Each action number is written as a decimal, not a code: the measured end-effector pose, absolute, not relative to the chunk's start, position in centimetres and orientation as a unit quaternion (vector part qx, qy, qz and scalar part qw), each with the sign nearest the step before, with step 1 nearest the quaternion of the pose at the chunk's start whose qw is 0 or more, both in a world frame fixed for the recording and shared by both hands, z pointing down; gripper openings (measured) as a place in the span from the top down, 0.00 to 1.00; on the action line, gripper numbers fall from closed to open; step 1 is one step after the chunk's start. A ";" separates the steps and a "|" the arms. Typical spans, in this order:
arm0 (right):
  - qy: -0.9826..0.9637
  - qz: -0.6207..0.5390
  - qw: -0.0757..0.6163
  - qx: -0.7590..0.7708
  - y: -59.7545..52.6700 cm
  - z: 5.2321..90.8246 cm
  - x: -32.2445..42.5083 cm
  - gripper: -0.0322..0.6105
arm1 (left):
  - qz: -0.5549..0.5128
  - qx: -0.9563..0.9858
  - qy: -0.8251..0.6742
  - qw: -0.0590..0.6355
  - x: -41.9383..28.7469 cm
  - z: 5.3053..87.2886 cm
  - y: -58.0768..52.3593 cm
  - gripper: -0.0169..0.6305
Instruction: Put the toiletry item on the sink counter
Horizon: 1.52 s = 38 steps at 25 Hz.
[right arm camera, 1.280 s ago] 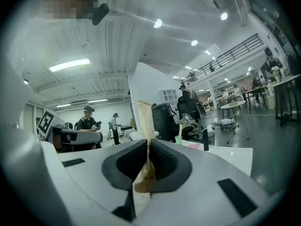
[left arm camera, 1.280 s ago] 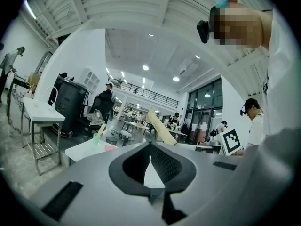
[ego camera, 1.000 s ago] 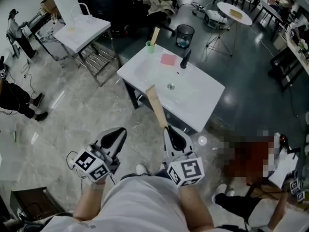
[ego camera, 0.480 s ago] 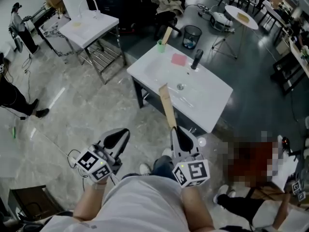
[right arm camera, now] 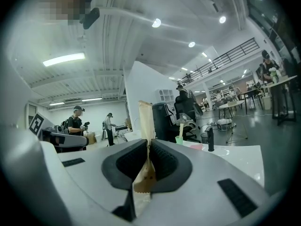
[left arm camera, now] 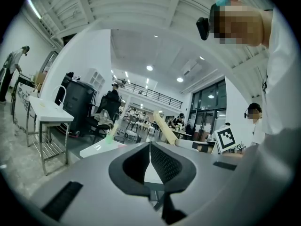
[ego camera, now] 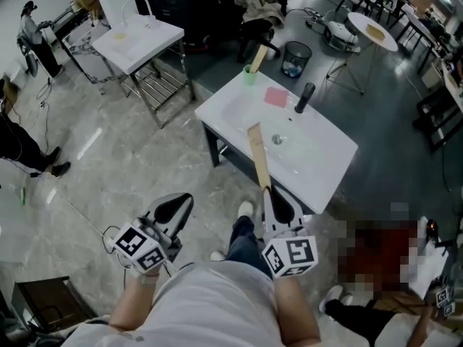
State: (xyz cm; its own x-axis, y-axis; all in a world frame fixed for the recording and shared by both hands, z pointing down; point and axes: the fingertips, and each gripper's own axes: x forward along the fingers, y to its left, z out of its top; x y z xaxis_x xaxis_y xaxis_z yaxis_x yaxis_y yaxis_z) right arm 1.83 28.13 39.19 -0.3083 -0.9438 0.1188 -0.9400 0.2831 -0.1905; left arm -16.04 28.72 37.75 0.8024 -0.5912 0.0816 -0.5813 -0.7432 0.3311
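The long tan paper packet is pinched near its lower end in the right claw, whose jaws are closed tight on it. From there it sticks out well beyond the jaw tips, straight ahead and away from the person. In the right gripper view the packet stands up between the two dark pads of the right claw, with a crumpled bit below them. In the head view its far end shows over the near part of the white sink worktop, close to the drain; whether it touches cannot be told. At the back of the worktop stand a green cup, a pink pad and a black tap. The left claw is held low over the grey floor, well apart from the packet, with its jaws pressed together on nothing.
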 end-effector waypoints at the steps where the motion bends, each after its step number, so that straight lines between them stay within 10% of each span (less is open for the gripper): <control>1: 0.802 -0.115 0.008 -0.586 27.1 39.4 2.0 0.89 | -0.013 0.933 -0.316 0.173 -15.9 37.9 27.8 0.95; 38: 0.836 -0.179 -0.001 -0.519 -11.4 42.0 13.1 0.89 | 0.017 0.904 -0.380 0.196 -1.9 39.1 -6.8 0.95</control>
State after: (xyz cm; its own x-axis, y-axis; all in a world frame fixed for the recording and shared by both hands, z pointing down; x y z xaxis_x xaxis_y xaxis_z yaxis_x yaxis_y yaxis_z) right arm 13.09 -11.36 42.04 -0.4611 -0.8675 0.1867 -0.8680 0.3974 -0.2976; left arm -1.89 -6.83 39.13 0.7111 -0.6795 0.1806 -0.6933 -0.6347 0.3415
